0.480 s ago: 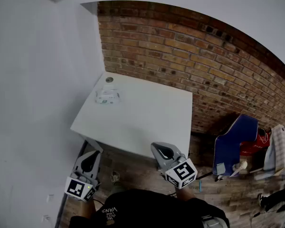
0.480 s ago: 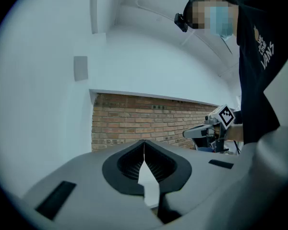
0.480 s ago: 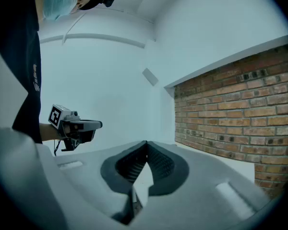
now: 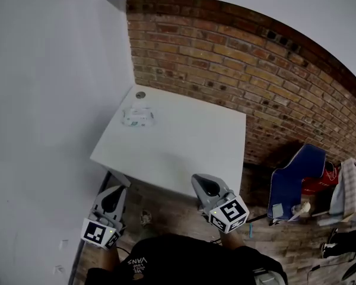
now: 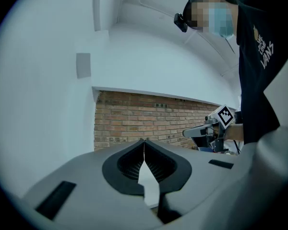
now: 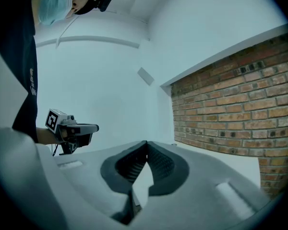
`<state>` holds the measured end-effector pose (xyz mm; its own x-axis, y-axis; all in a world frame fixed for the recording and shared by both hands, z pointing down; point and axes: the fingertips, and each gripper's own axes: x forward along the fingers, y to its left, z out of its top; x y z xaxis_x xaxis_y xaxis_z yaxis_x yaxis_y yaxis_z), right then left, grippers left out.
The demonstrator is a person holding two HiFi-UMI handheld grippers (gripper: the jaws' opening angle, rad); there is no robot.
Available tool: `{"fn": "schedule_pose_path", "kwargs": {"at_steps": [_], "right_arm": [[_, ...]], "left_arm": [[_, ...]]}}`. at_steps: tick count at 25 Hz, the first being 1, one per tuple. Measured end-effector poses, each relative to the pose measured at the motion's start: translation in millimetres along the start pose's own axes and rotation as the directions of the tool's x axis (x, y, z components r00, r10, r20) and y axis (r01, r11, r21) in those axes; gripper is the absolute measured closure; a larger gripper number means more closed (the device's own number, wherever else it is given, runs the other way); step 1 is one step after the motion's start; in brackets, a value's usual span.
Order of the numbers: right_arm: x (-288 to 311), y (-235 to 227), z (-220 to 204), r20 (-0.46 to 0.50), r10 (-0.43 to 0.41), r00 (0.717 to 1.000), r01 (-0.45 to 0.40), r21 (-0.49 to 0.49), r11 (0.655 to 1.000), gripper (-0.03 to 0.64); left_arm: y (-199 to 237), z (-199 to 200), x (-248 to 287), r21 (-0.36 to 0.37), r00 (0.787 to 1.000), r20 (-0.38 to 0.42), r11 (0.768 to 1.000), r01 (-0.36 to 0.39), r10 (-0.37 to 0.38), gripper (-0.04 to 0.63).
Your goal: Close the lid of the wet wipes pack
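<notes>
The white table point(image 4: 184, 153) stood pushed into the corner where the white wall point(image 4: 47, 100) met the brick wall point(image 4: 225, 58), and from my head view the wet wipes pack point(image 4: 137, 117) lay flat near its far left corner, at about eleven o'clock from the tabletop's middle, just this side of a small round object point(image 4: 140, 95) at the very corner. At that range I could not tell how the lid sat. I held both tools short of the near table edge, well apart from the pack: the left gripper point(image 4: 113, 196) at seven o'clock in my view and the right gripper point(image 4: 206, 186) at five o'clock, both pointing roughly level toward the table. Each gripper view showed its jaws pressed together with nothing between them, which suited me, I judged, since closing a lid wants a push with a blunt closed tip and no grasp. Nothing of the task looked begun; I reckoned the next step was a long reach toward eleven o'clock.
</notes>
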<state>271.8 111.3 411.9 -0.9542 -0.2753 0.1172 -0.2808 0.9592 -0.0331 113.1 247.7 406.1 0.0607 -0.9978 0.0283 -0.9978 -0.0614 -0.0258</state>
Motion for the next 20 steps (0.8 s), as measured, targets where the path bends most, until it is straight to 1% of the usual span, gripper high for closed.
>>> {"fn": "schedule_pose_path", "kwargs": {"at_steps": [4,8,12,15,20], "right_arm": [[18,-3,0,-0.004,-0.004,1.000,0.004,0.018,1.000,0.620],[43,-2,4,0.012,0.001,1.000,-0.001,0.030,1.000,0.620],[72,-1,9,0.014,0.002,1.000,-0.002,0.028,1.000,0.620],[94,-2,12,0.012,-0.007,1.000,0.007,0.028,1.000,0.620],[125,-2,17,0.013,-0.029,0.999,0.029,0.032,0.999,0.620]], "left_arm": [[15,-2,3,-0.002,1.000,-0.002,1.000,0.002,-0.002,0.597],[37,-5,3,-0.005,1.000,-0.010,1.000,-0.005,0.005,0.597],[67,-7,6,0.019,1.000,-0.006,1.000,-0.003,0.003,0.597],[90,-7,10,0.014,1.000,0.006,1.000,0.005,-0.005,0.597],[123,-9,19,0.016,1.000,-0.001,1.000,0.022,-0.022,0.597]]}}
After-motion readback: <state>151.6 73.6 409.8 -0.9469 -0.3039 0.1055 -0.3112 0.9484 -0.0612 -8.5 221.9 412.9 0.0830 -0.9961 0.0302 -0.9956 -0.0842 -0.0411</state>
